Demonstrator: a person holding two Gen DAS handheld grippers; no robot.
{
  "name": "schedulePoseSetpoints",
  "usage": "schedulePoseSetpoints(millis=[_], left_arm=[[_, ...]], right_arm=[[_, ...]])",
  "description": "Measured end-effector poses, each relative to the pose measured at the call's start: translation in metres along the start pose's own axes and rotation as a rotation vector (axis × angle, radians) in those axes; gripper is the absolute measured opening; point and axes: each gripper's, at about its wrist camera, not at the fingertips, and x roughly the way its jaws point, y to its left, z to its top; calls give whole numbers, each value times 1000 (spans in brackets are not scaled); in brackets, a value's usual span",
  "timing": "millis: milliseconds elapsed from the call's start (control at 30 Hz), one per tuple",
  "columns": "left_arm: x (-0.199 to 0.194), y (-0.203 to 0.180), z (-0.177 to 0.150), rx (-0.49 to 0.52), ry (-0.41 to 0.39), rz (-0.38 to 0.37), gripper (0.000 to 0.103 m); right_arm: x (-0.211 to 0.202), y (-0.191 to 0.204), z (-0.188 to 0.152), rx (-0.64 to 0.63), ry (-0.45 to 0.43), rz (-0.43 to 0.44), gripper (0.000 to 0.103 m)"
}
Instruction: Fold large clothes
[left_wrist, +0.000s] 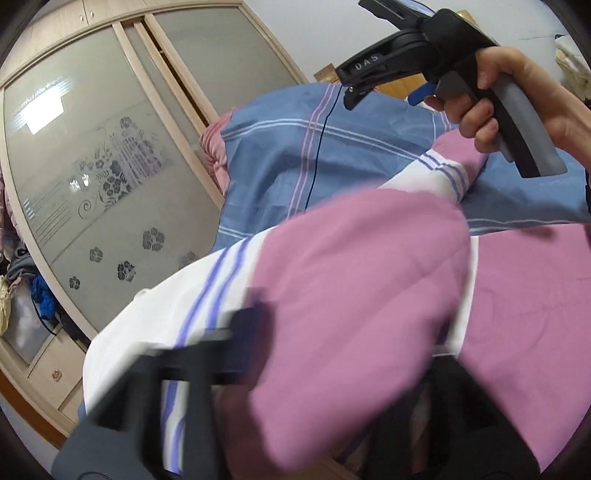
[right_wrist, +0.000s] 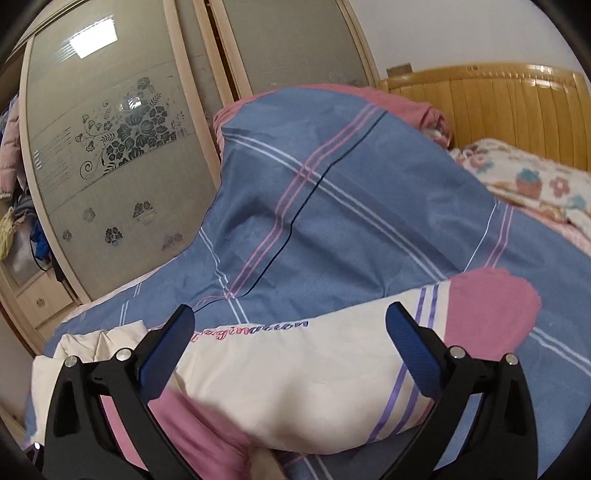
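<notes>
A pink and cream jacket (left_wrist: 351, 277) with purple stripes lies on a bed under a blue striped cover (left_wrist: 277, 155). In the left wrist view it fills the foreground. My left gripper (left_wrist: 343, 343) is blurred, its two fingers stand wide apart, and pink cloth bulges between them; I see no pad pressing on it. In the right wrist view the jacket (right_wrist: 295, 369) lies folded across the blue cover (right_wrist: 332, 203), and my right gripper (right_wrist: 290, 317) hovers open above its cream part. A hand (left_wrist: 517, 92) holds that right gripper (left_wrist: 386, 96) up over the bed.
A wardrobe with frosted, flower-patterned sliding doors (right_wrist: 110, 147) stands close along the bed's left side. A wooden headboard (right_wrist: 480, 96) and a flowered blanket (right_wrist: 528, 181) are at the far right. Piled clothes (left_wrist: 22, 288) sit by the wardrobe at the left.
</notes>
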Motion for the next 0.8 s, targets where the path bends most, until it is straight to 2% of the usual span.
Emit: schedulePoseSetpoints(millis=[33, 133, 233, 300, 367, 400, 433, 500, 600, 667, 800], left_arm=[[-6, 2, -1, 5, -14, 0, 94], [-25, 11, 2, 14, -46, -60, 95], [-61, 43, 1, -26, -71, -211, 95], [-85, 70, -6, -84, -59, -354, 97], [-103, 77, -14, -108, -56, -411, 101], [-110, 79, -16, -107, -58, -372, 101], [-114, 78, -16, -113, -57, -289, 101], [-107, 77, -11, -163, -42, -181, 101], [-85, 64, -6, -207, -26, -151, 101], [-70, 52, 0, -171, 2, -127, 101], [-34, 15, 1, -54, 132, -74, 101]], right_arm=[[3, 0, 0, -8, 13, 1, 102], [11, 7, -6, -47, 43, 0, 102], [14, 13, -13, -69, 63, 17, 102], [15, 19, -16, -83, 78, 47, 102], [14, 32, -21, -113, 86, 80, 102], [13, 38, -24, -131, 87, 92, 102], [13, 42, -25, -145, 88, 98, 102], [12, 53, -29, -178, 86, 100, 102], [12, 60, -32, -206, 87, 101, 102], [12, 59, -31, -202, 90, 103, 102], [5, 54, -25, -212, 106, 139, 102]])
